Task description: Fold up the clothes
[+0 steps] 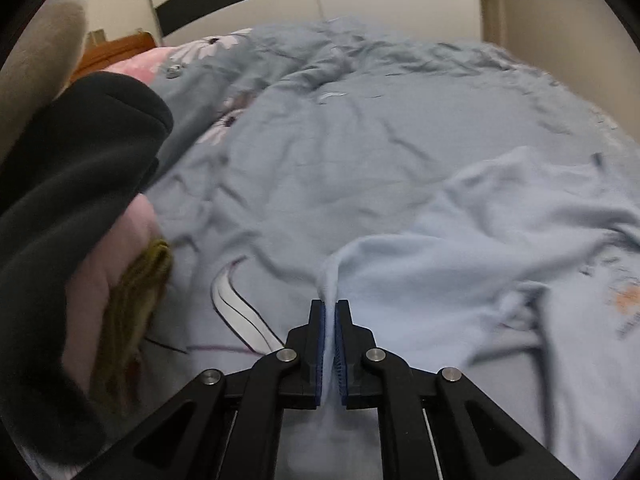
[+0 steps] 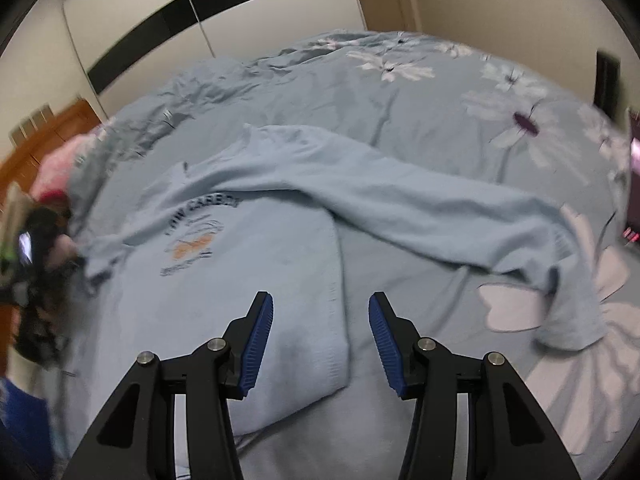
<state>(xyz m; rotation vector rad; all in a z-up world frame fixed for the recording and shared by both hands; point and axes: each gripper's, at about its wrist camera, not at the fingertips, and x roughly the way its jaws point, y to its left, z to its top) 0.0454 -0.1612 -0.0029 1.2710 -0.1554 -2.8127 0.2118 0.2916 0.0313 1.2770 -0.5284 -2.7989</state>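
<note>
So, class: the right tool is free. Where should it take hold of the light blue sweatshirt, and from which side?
Probably the bottom hem corner of the light blue sweatshirt, coming from above: that edge lies flat on the bedspread just under the open right tool, while the left tool already pinches another fold.

Both wrist views downward, near bed.

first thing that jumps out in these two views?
The light blue sweatshirt, spread across the floral bedspread, with one sleeve flung out to the right in the right wrist view. The left gripper is pinched on a fold of it, while the right gripper hangs open over its hem.
</note>
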